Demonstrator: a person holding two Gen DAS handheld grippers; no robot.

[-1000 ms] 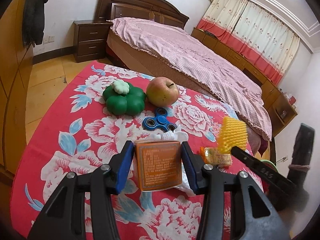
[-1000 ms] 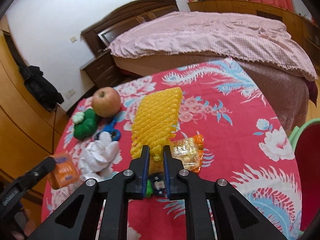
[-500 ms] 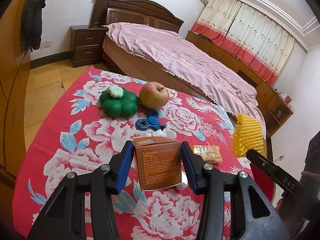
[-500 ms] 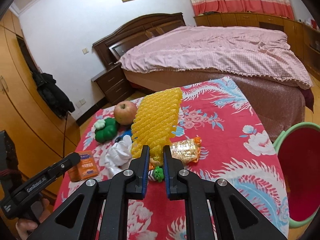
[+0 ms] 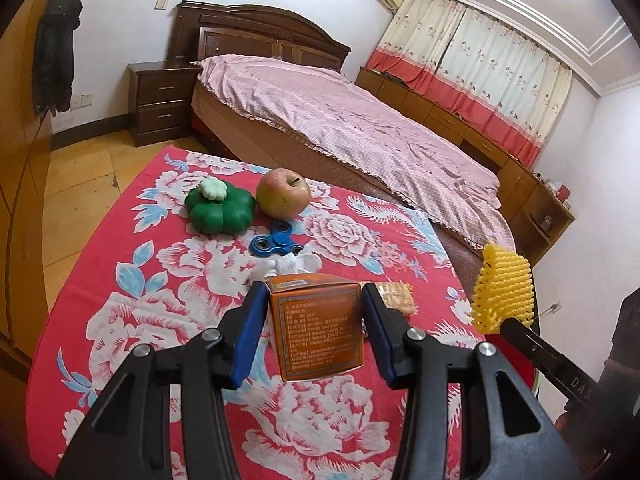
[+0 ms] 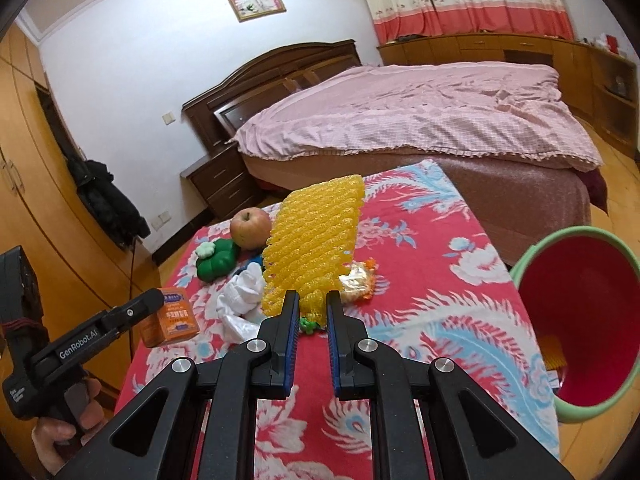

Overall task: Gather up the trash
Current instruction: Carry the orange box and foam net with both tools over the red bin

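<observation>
Left wrist view: left gripper (image 5: 314,328) is clamped on an orange box (image 5: 316,326), blue pads pressed against both its sides, box upright and lifted clear of the red floral tablecloth (image 5: 120,280). Printed text faces the camera, too small to read.

On the cloth beyond the box: blue fidget spinner (image 5: 280,243), green flower-shaped toy (image 5: 220,210) with a white flower cap, apple (image 5: 283,198) just beside it. White crumpled tissue (image 5: 294,264) sits between spinner and box. A snack wrapper (image 5: 396,298) peeks out behind the right finger. Right gripper enters from the right edge, holding the yellow foam net (image 5: 504,294) in the air.

Right wrist view: right gripper (image 6: 313,312) is pinched nearly together on the lower end of the yellow foam net (image 6: 314,248); net stands up from the pads, blocking part of the table. 1 small green item (image 6: 307,324) lies on the cloth right at the fingertips, can't identify it. Snack wrapper (image 6: 356,280) lies just right of the net, tissue (image 6: 240,294) to its left, apple (image 6: 251,227) and green toy (image 6: 216,262) further back.

Red bin with a green rim (image 6: 580,316) stands off the table's right edge, mouth facing the camera, something yellow inside at the bottom. Left gripper with the orange box (image 6: 170,316) is visible at left, a hand (image 6: 60,432) on its grip.

Background: bed (image 6: 400,120) with pink cover, nightstand (image 5: 160,104), wardrobe (image 6: 24,160).
</observation>
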